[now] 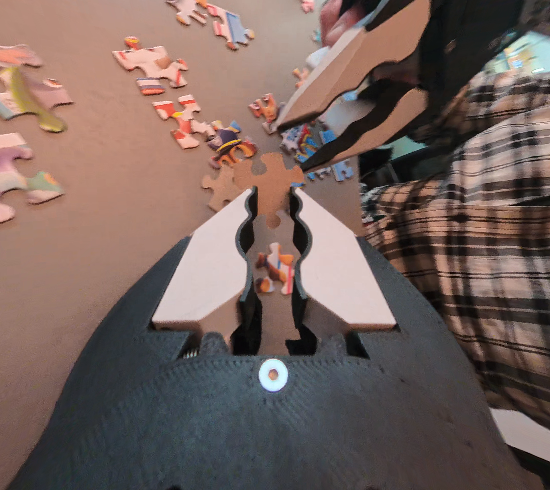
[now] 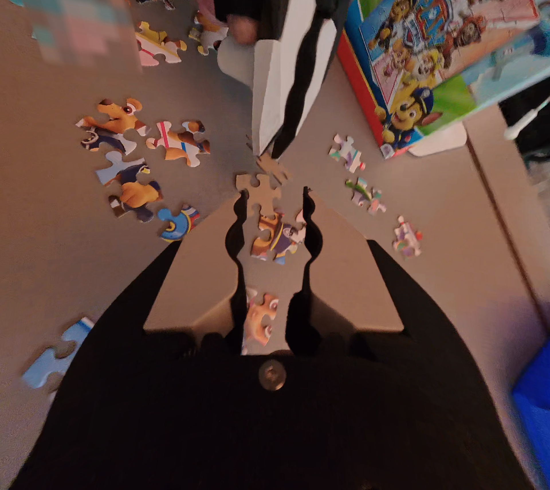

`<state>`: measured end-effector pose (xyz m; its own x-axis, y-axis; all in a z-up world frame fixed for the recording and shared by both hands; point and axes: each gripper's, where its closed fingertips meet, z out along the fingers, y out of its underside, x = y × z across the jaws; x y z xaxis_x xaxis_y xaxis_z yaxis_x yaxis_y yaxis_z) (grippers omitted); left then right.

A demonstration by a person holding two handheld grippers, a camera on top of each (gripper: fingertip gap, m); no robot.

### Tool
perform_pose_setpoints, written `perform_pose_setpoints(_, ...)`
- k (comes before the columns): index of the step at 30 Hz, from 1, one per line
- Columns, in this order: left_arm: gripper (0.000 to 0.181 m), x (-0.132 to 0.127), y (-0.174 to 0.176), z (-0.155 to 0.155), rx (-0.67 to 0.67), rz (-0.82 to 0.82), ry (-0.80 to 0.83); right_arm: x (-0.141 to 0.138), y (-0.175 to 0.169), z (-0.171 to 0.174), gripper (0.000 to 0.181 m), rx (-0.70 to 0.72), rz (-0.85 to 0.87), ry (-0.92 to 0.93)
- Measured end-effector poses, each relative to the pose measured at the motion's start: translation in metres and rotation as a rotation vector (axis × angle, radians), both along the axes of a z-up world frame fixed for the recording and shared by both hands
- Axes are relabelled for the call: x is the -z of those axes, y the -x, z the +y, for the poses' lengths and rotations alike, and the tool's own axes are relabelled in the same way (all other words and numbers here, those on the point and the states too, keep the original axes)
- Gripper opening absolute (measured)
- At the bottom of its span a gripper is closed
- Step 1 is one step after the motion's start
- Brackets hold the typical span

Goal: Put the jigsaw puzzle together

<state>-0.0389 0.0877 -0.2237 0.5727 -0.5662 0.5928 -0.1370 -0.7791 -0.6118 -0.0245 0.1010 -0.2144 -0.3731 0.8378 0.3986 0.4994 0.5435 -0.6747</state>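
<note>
1. While the left gripper (image 1: 271, 192) holds a plain brown cardboard jigsaw piece (image 1: 269, 186), printed side turned away, its jaws are closed on the piece's lower tab, a little above the table (image 1: 89, 282).
2. Right gripper (image 2: 275, 192): jaws parted and holding nothing, tips either side of a second back-up cardboard piece (image 2: 262, 192) that seems to lie on the table near the held one.
3. Step in hand, as judged: turning blank pieces picture side up. Done well, the held piece is rolled over and laid flat on a bare patch, gripped by one tab only so it releases cleanly.
4. Surroundings: loose colourful cartoon-dog puzzle pieces (image 2: 119, 130) scattered face up to one side; pastel pieces (image 2: 346, 152) to the other; an illustrated cardboard puzzle box (image 2: 431, 43) standing just beyond.
5. Obstructions: a face-up dog piece (image 2: 276, 237) lies between the right jaws, and both grippers crowd the same spot, so fingers may collide. Clearance between them cannot be told.
6. Assembly scarcely begun; only a few joined clusters show.
</note>
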Motion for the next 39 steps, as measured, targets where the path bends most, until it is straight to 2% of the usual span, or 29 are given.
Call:
perform_pose_setpoints(2,0.02,-0.009,-0.009,-0.005,0.046,-0.089,0.04,0.005,0.007,0.0,0.03,-0.031,-0.02,-0.048)
perform_pose_setpoints(4,0.02,-0.016,-0.013,-0.006,0.071,-0.138,0.06,0.008,0.009,-0.006,0.02,-0.086,-0.043,-0.018)
perform_pose_setpoints(6,0.0,-0.025,-0.016,-0.005,0.097,-0.21,0.073,0.007,0.008,-0.012,0.001,-0.135,-0.055,0.033)
perform_pose_setpoints(8,0.002,-0.033,-0.015,-0.002,0.107,-0.261,0.085,0.007,0.006,-0.012,0.0,-0.132,-0.093,0.126)
perform_pose_setpoints(9,0.01,-0.035,-0.012,0.002,0.091,-0.263,0.073,0.005,0.005,-0.011,0.0,-0.12,-0.102,0.197)
perform_pose_setpoints(13,0.015,-0.05,-0.006,0.009,0.051,-0.27,-0.007,-0.019,-0.001,-0.006,0.0,-0.1,-0.098,0.666)
perform_pose_setpoints(15,0.017,-0.056,-0.007,0.009,0.048,-0.262,-0.048,-0.03,-0.005,0.002,0.0,-0.087,-0.084,0.829)
perform_pose_setpoints(20,0.016,-0.06,-0.021,0.017,0.03,-0.212,-0.137,-0.048,-0.017,0.012,0.0,-0.085,-0.04,1.042)
perform_pose_setpoints(27,0.0,-0.069,-0.044,0.026,0.054,-0.22,-0.204,-0.054,-0.036,0.016,0.0,-0.07,-0.032,1.117)
perform_pose_setpoints(35,0.0,-0.076,-0.061,0.035,0.047,-0.26,-0.232,-0.058,-0.056,0.022,0.0,-0.049,-0.03,1.139)
perform_pose_setpoints(36,0.001,-0.075,-0.062,0.036,0.053,-0.25,-0.232,-0.058,-0.059,0.024,0.0,-0.043,-0.034,1.132)
perform_pose_setpoints(37,0.011,-0.076,-0.064,0.038,0.049,-0.25,-0.226,-0.058,-0.061,0.026,0.0,-0.038,-0.036,1.127)
perform_pose_setpoints(39,0.01,-0.077,-0.071,0.037,0.072,-0.252,-0.228,-0.057,-0.065,0.027,0.0,-0.027,-0.059,1.107)
